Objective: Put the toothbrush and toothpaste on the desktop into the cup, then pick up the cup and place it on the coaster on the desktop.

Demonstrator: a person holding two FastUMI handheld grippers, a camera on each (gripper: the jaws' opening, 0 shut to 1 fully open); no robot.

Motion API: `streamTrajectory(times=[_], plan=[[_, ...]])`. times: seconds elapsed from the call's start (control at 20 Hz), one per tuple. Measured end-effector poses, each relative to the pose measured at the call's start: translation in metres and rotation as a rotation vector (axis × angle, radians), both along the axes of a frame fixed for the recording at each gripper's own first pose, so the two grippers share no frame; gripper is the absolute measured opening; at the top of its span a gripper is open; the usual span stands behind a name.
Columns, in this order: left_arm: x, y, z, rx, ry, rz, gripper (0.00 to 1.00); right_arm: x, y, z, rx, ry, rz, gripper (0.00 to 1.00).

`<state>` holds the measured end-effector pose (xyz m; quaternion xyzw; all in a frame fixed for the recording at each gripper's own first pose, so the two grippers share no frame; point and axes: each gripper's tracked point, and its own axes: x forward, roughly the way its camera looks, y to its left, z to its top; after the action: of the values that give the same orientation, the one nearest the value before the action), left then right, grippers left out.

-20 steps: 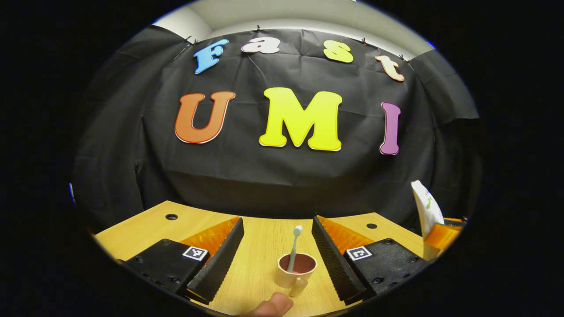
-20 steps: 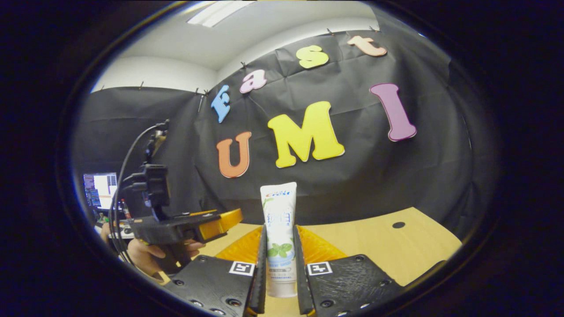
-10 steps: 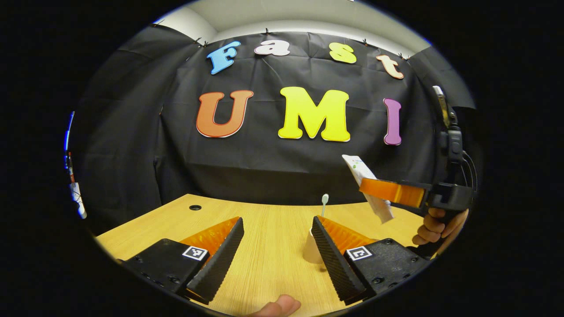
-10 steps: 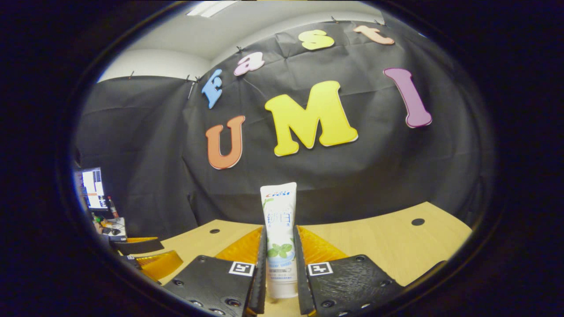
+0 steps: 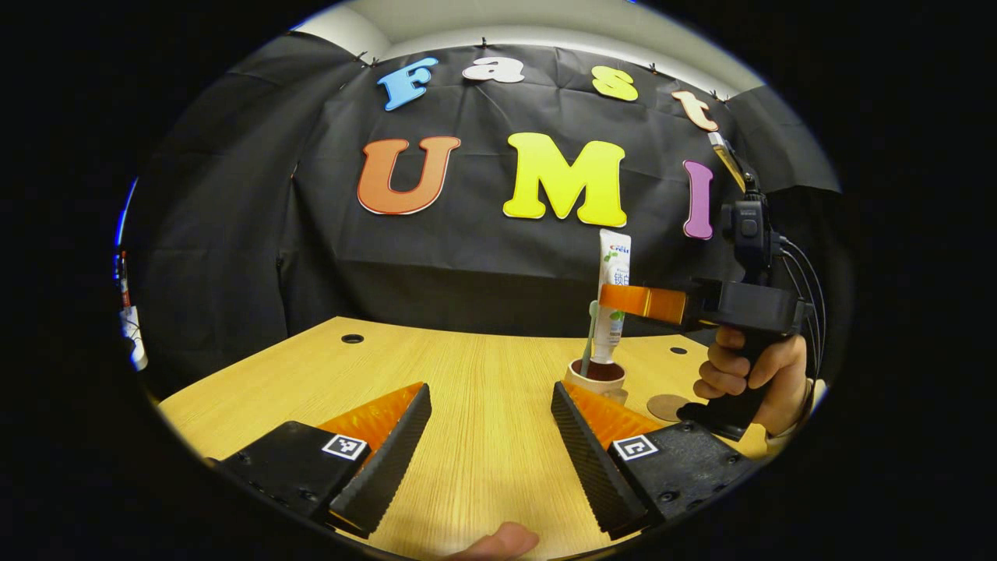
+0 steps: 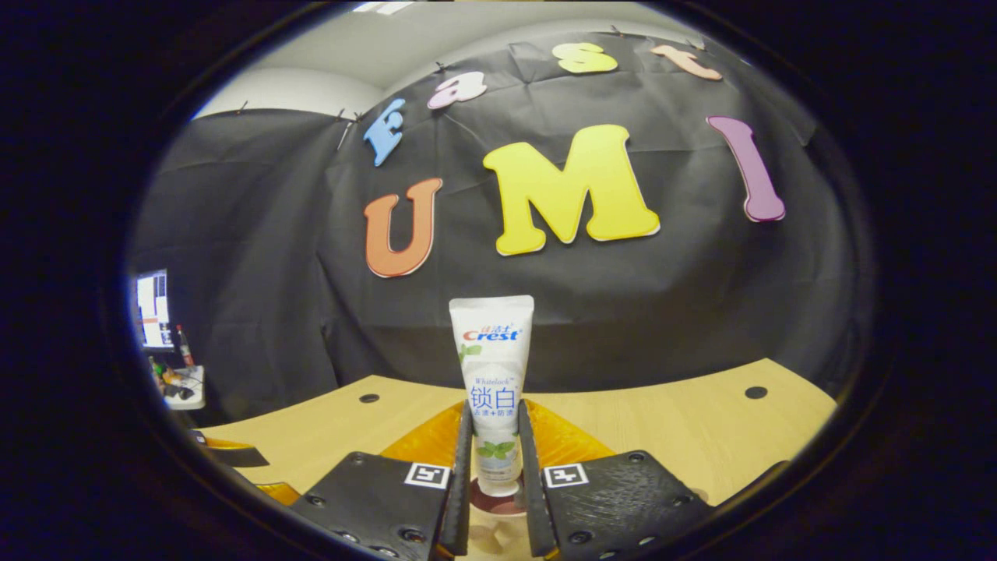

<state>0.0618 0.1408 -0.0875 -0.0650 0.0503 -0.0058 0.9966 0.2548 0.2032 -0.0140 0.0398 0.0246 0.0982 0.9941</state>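
Observation:
A pale cup stands on the wooden desk, ahead and right of my open left gripper. The toothbrush stands in the cup, head up. My right gripper, held by a hand, is shut on the white toothpaste tube. The tube is upright with its lower end at the cup's mouth. In the right gripper view the toothpaste tube is clamped between the fingers of the right gripper, with the cup right below. A round brown coaster lies just right of the cup.
The desk has small cable holes near its back edge, and the black cloth wall stands behind it. A fingertip shows at the bottom of the left gripper view. A lit monitor and clutter sit far left beyond the desk.
The right gripper carried the toothpaste from the right to over the cup, turned it upright and lowered it to the cup's mouth. The left gripper drew back from the cup, staying open.

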Motion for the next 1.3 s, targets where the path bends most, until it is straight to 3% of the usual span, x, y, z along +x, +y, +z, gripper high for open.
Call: streamTrajectory(times=[0.1,0.25,0.3,0.4,0.45,0.6,0.9,1.15,1.3], plan=[[-0.001,0.003,-0.006,-0.002,0.012,0.002,0.99,0.003,0.000,0.003,-0.005,-0.015,-0.010,0.29],[-0.001,0.003,-0.009,0.001,0.020,0.000,0.99,0.002,-0.005,0.007,0.021,-0.022,-0.012,0.37],[-0.001,0.002,-0.008,0.001,0.019,-0.001,0.99,0.001,-0.009,0.011,0.027,-0.022,-0.020,0.47],[0.001,-0.003,-0.008,0.006,0.019,-0.010,0.99,-0.005,-0.012,0.017,0.029,-0.027,-0.012,0.53],[0.002,-0.007,-0.007,0.008,0.021,-0.014,0.99,-0.009,-0.016,0.019,0.014,-0.030,-0.020,0.66],[0.008,-0.024,-0.004,0.018,0.029,-0.039,0.98,-0.022,-0.030,0.028,-0.029,-0.040,-0.037,0.81],[0.026,-0.069,0.007,0.074,0.070,-0.128,0.98,-0.069,-0.064,0.044,-0.009,-0.058,-0.030,0.95],[0.050,-0.095,0.021,0.059,0.126,-0.140,0.98,-0.106,-0.103,0.036,-0.023,-0.086,-0.047,0.95],[0.066,-0.114,0.006,0.043,0.259,-0.166,0.98,-0.127,-0.125,0.029,-0.020,-0.090,-0.053,0.95]])
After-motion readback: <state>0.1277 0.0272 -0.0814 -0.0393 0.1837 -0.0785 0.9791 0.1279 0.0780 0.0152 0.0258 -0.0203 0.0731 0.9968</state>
